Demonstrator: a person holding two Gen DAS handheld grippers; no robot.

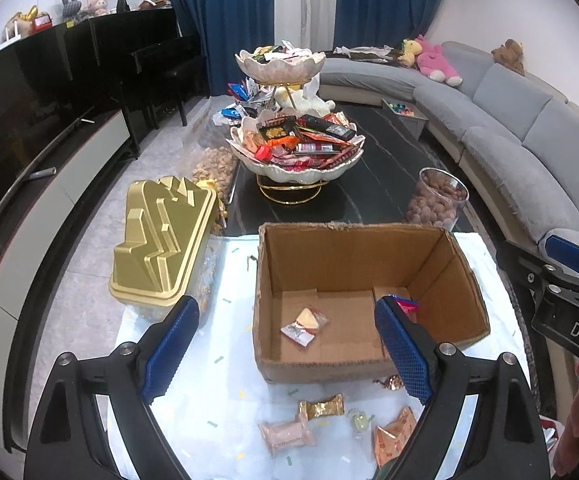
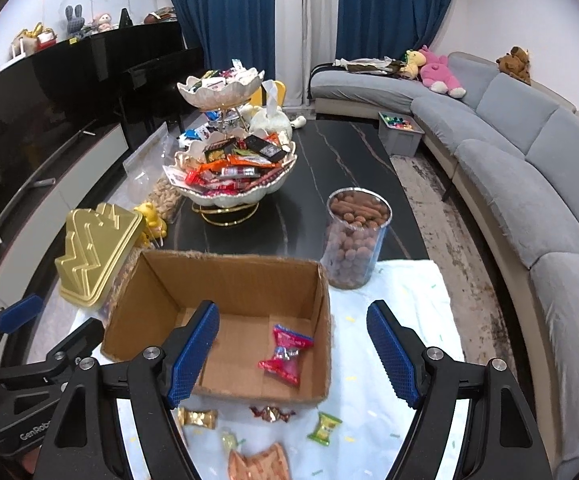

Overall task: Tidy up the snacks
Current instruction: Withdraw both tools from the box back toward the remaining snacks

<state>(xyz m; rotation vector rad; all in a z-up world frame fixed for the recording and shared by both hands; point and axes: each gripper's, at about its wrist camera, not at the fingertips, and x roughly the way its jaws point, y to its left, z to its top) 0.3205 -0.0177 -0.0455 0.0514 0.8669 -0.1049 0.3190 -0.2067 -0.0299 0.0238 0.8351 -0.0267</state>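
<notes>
An open cardboard box (image 1: 353, 256) (image 2: 229, 276) stands on a white cloth. A white and red wrapped snack (image 1: 304, 323) lies on its floor, and a red wrapped snack (image 2: 287, 354) lies there too. My left gripper (image 1: 287, 352) is open above the box's near wall, nothing between its blue pads. My right gripper (image 2: 291, 354) is open over the box's right part, also bare. Loose snacks lie on the cloth in front: a gold one (image 1: 321, 404) (image 2: 196, 417), a pink one (image 1: 285, 436), an orange one (image 1: 393, 436), a green one (image 2: 324, 428).
A gold lid-topped container (image 1: 161, 236) sits left of the box. A clear jar of brown balls (image 2: 356, 240) stands behind the box at right. A two-tier snack stand (image 1: 295, 140) fills the dark table's middle. A grey sofa (image 2: 529, 168) curves along the right.
</notes>
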